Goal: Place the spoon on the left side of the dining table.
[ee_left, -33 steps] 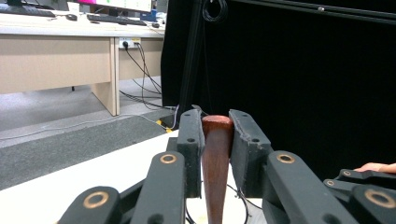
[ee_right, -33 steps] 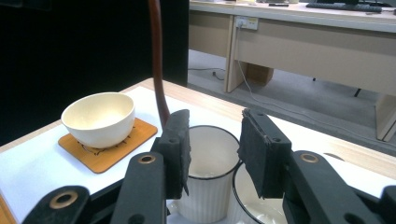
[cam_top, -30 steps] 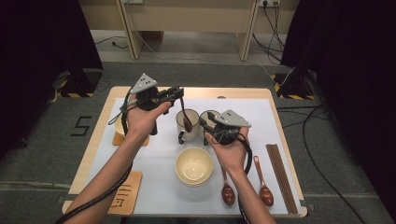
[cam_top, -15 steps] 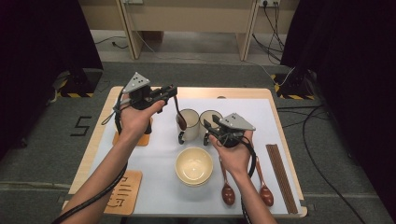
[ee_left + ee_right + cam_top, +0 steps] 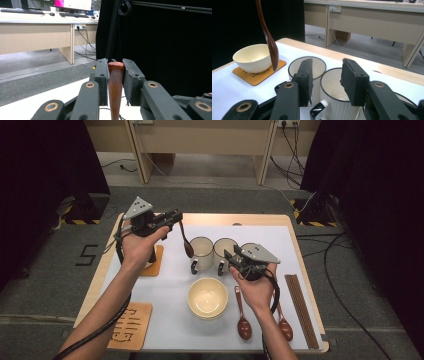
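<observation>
My left gripper [image 5: 175, 216] is held above the table's left side, shut on the handle of a dark wooden spoon [image 5: 186, 242] that hangs bowl-down just left of two white mugs [image 5: 202, 251]. In the left gripper view the spoon handle [image 5: 115, 85] stands clamped upright between the jaws of the left gripper [image 5: 116, 75]. My right gripper [image 5: 230, 257] is low at the right of the mugs, pointing left at them, open. In the right gripper view the right gripper [image 5: 325, 80] has its jaws apart in front of the two mugs [image 5: 332, 86], and the hanging spoon [image 5: 270, 45] shows at the left.
A cream bowl [image 5: 207, 296] sits on the white mat [image 5: 165, 320] in front of the mugs. Another bowl [image 5: 254, 58] rests on an orange coaster [image 5: 150, 265] under my left hand. Two wooden spoons [image 5: 243, 317] and chopsticks [image 5: 300, 307] lie at the right; a printed coaster [image 5: 131, 325] lies front left.
The left gripper has drawn slightly left with the spoon, so its bowl now hangs beside the left mug instead of over it. The right gripper has hardly moved.
</observation>
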